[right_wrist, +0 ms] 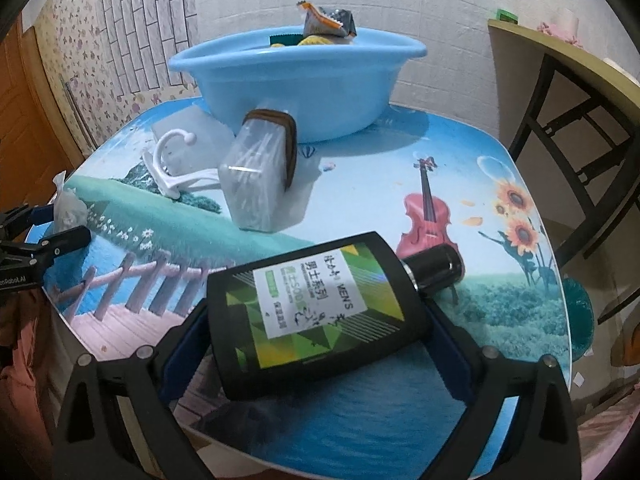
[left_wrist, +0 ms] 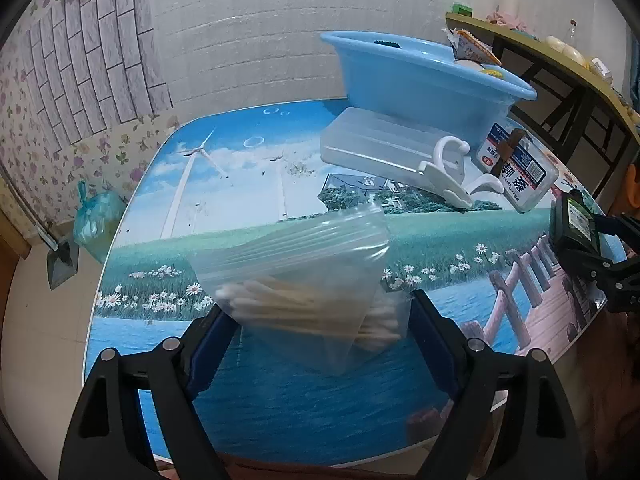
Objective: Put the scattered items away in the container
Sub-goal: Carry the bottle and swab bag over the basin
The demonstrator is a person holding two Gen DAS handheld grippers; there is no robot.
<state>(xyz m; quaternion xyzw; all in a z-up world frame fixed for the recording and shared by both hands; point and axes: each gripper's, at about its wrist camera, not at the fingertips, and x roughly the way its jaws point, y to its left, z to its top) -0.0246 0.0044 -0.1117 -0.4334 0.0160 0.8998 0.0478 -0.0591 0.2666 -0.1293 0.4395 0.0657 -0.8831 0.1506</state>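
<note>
White tile wall behind a picture-covered table (right_wrist: 400,168). Far across it, straight ahead of both tools, the big blue tub (right_wrist: 296,80), a bit nearer the right one. Right gripper (right_wrist: 316,344) pinching a black bottle (right_wrist: 316,312), long side lying crosswise. Left gripper (left_wrist: 316,336) squeezing a bag of cotton swabs (left_wrist: 304,280).

A home room: floral wallpaper (left_wrist: 24,128) and brick-pattern panels (left_wrist: 100,60) line the walls behind a picture-printed table (right_wrist: 360,184), with a cluttered shelf (left_wrist: 560,56) to its right.
</note>
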